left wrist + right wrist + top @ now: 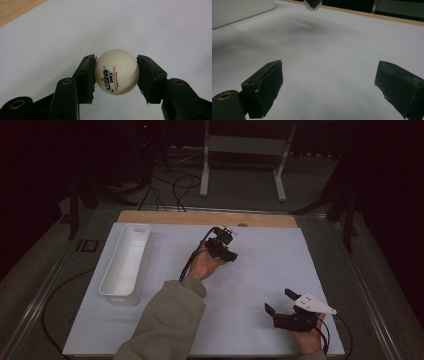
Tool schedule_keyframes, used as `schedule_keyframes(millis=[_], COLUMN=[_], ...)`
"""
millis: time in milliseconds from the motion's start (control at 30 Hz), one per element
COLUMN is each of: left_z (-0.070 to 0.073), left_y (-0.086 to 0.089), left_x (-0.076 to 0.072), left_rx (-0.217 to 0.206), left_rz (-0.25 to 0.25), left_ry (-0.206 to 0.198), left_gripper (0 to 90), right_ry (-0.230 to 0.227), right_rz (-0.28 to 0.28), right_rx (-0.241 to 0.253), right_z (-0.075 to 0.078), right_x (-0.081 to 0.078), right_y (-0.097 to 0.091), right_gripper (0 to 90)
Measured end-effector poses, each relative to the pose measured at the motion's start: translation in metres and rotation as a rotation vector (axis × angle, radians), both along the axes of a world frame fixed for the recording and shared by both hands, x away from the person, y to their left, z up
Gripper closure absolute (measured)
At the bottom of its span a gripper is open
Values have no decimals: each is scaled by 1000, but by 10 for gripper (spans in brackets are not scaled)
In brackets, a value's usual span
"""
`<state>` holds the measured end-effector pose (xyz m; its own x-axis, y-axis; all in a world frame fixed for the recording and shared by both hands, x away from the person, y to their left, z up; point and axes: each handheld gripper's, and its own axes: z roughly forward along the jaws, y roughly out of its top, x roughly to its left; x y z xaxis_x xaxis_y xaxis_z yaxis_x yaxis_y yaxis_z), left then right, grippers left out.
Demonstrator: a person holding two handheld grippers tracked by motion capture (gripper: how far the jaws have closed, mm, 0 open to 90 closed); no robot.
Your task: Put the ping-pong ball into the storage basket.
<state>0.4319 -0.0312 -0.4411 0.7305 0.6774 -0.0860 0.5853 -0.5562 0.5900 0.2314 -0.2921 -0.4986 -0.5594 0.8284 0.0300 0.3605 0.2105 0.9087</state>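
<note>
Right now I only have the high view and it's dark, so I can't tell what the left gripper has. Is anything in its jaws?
Observer: Yes. The left gripper is shut on a white ball, one pad on each side.
Operator: Any marking on it?
Observer: Black and red print with a red star, facing the left gripper view's camera.
Operator: Is the ball on the table or off it?
Observer: The right gripper view shows it off the table, with a soft shadow under it.
Operator: And the right gripper?
Observer: The right gripper is open, with bare table between its jaws.
</note>
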Motion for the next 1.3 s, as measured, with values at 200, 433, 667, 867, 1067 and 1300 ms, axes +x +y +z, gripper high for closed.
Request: schedule_keyframes(millis=[200, 433, 667, 867, 1067, 1300], left_z=[3, 7, 11, 14, 15, 19], left_y=[4, 7, 11, 14, 17, 20], left_x=[0, 0, -1, -1, -2, -2], left_rx=[-10, -13, -15, -19, -25, -26], left_rz=[3, 0, -6, -9, -7, -8], left_ry=[3, 3, 5, 4, 4, 3], left_gripper=[513, 513, 513, 513, 513, 513], right_ry=[2, 2, 2, 1, 2, 3], right_rz=[1, -1, 0, 0, -1, 1], right_rx=[2, 1, 2, 2, 2, 3], right_z=[0, 0, 0, 0, 0, 0], right_x=[0, 0, 0, 0, 0, 0], right_y=[1, 1, 1, 1, 1, 2], right_gripper=[72, 72, 72, 72, 72, 72])
